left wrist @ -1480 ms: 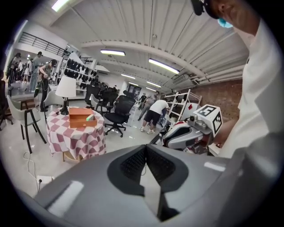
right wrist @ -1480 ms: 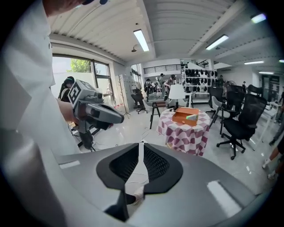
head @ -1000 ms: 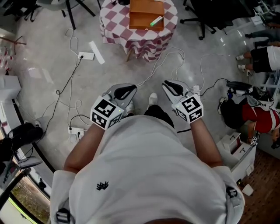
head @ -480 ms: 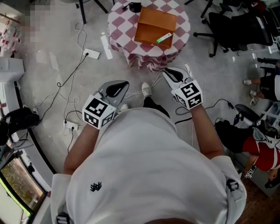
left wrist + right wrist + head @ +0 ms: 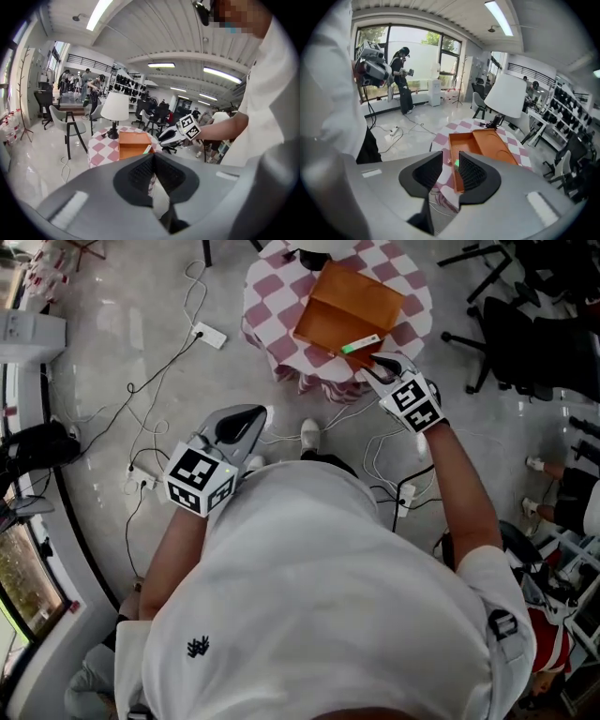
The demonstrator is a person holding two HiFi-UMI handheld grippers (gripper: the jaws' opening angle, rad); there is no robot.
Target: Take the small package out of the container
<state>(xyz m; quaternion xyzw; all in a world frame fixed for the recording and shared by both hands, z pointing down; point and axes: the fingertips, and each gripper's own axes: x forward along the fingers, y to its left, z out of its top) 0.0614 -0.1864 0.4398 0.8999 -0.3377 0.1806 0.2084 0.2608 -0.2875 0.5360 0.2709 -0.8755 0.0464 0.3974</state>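
Both grippers empty: right gripper, jaws just opening, faces the package lying along the near edge of the box; left gripper, jaws together, hangs well back

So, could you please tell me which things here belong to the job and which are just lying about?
Job: orange container; small package lying inside it.
Lying about: lamp; power strip on the floor; office chair.
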